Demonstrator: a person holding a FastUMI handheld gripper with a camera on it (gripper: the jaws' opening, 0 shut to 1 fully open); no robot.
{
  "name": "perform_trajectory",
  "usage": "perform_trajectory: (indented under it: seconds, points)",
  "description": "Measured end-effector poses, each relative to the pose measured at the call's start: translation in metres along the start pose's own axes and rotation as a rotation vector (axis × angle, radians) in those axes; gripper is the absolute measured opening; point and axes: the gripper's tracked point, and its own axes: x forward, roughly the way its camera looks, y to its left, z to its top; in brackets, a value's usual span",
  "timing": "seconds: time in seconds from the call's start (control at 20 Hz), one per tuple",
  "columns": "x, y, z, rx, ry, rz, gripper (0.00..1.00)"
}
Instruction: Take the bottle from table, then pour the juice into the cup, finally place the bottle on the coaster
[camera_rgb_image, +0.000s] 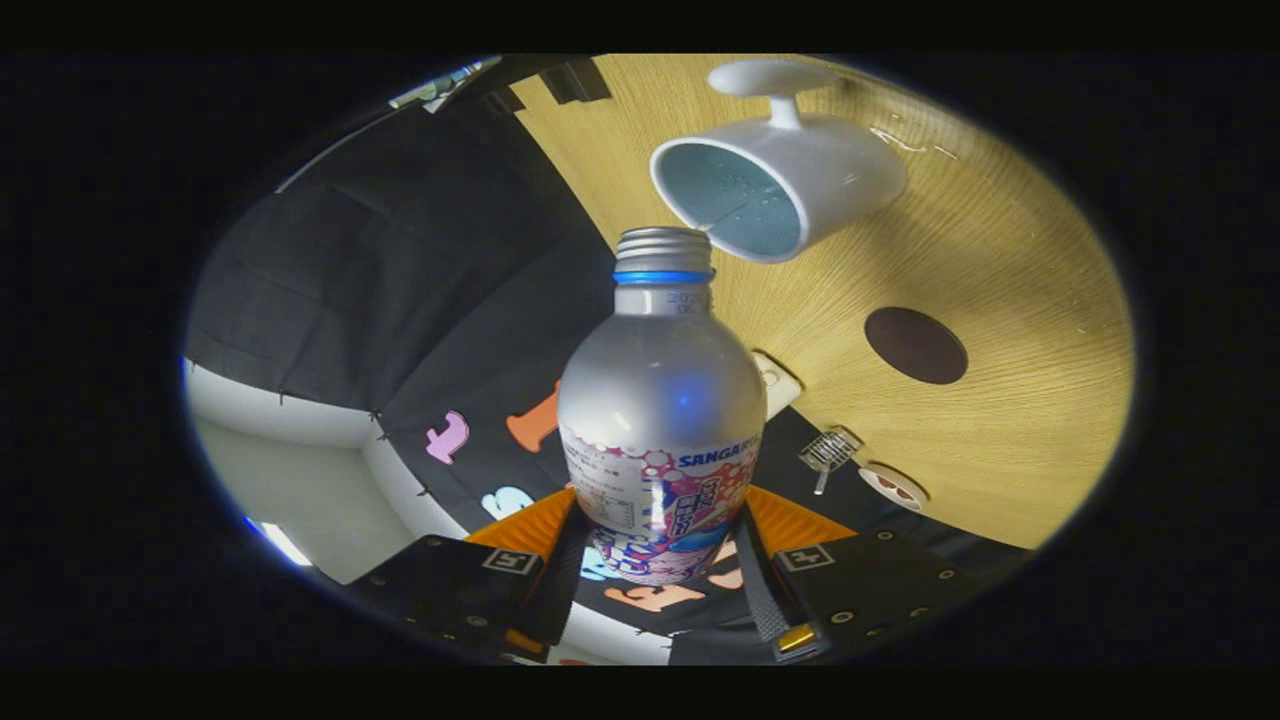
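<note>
So the gripper (660, 560) has the bottle (660, 400) pinched between both fingers, low on the labelled body, and the whole thing is rolled hard over, since the table (1000, 440) runs up the side of the view instead of lying flat. The bottle's long axis points straight ahead along the fingers, and its threaded mouth sits right at the rim of the white cup (780, 185), just touching or a hair short, can't quite tell. Looks like a thin thread of liquid is running off the lip into the cup, so I'd say we're mid-pour. The dark round coaster (915, 345) sits beside the cup, well apart from the bottle, so getting there means rolling back upright first.
</note>
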Motion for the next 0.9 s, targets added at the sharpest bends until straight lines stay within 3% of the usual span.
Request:
perform_trajectory:
  seconds: [0.9]
  points:
    - [0.003, 0.018, 0.003, 0.119, 0.001, 0.101, 0.71]
